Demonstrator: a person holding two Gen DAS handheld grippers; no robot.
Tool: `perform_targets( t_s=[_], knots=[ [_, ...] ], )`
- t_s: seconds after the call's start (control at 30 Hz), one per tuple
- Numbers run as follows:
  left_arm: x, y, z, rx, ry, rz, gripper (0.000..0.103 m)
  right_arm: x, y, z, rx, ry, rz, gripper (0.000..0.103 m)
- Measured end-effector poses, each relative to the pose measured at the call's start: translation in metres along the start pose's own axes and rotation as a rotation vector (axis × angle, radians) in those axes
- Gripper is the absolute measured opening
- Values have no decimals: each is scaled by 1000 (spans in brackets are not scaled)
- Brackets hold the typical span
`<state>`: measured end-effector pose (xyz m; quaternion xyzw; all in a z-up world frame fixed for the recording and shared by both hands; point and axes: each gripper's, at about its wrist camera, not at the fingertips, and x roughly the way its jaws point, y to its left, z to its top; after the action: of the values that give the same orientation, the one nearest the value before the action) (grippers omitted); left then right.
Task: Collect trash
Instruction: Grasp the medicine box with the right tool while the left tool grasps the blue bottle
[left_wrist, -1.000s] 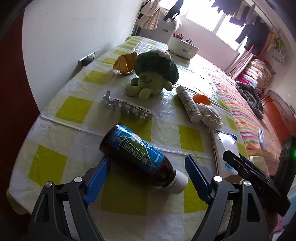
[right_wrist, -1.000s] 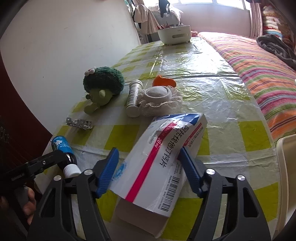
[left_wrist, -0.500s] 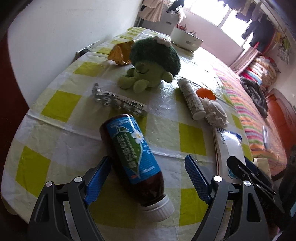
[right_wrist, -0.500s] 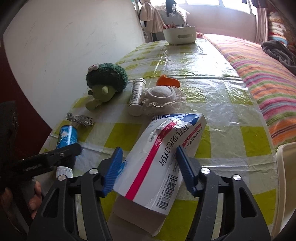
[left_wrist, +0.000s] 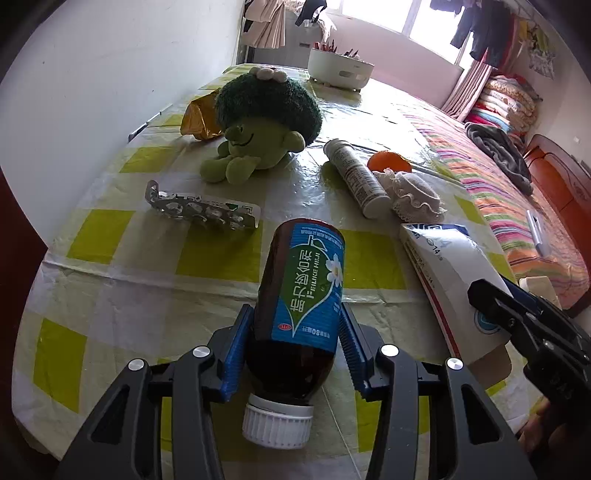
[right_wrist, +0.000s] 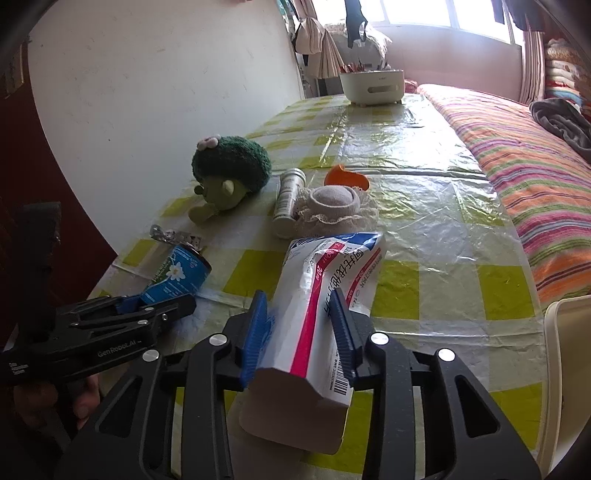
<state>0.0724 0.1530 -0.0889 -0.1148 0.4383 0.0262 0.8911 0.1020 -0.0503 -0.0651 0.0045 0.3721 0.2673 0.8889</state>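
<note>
My left gripper (left_wrist: 293, 332) is shut on a brown medicine bottle (left_wrist: 303, 295) with a blue label, its white cap (left_wrist: 277, 424) pointing back at me. My right gripper (right_wrist: 299, 325) is shut on a white medicine box (right_wrist: 325, 302) with a red stripe, squeezed at the sides. The box also shows in the left wrist view (left_wrist: 450, 280), and the bottle in the right wrist view (right_wrist: 177, 273). An empty silver blister pack (left_wrist: 199, 210), a white tube (left_wrist: 354, 177) and a gold wrapper (left_wrist: 199, 118) lie on the checked tablecloth (left_wrist: 122, 266).
A broccoli plush toy (left_wrist: 262, 122), a lace-trimmed pad (left_wrist: 413, 192), an orange piece (left_wrist: 388, 162) and a white pot (left_wrist: 340, 68) are on the table. A wall (left_wrist: 92, 74) runs along the left. A striped bed (right_wrist: 535, 166) lies to the right.
Both grippers closed, the left on the bottle and the right on the box. The bottle turned to point straight away from me between the left fingers.
</note>
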Motion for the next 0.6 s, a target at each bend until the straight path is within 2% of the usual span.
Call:
perform_targets(
  t_s=[0.3, 0.6],
  knots=[
    [-14, -8, 0, 17, -77, -50, 44, -17, 1, 2, -13, -65, 8, 32],
    [-17, -20, -2, 37, -87, -65, 44, -29, -12, 2, 13, -96, -6, 32]
  ],
)
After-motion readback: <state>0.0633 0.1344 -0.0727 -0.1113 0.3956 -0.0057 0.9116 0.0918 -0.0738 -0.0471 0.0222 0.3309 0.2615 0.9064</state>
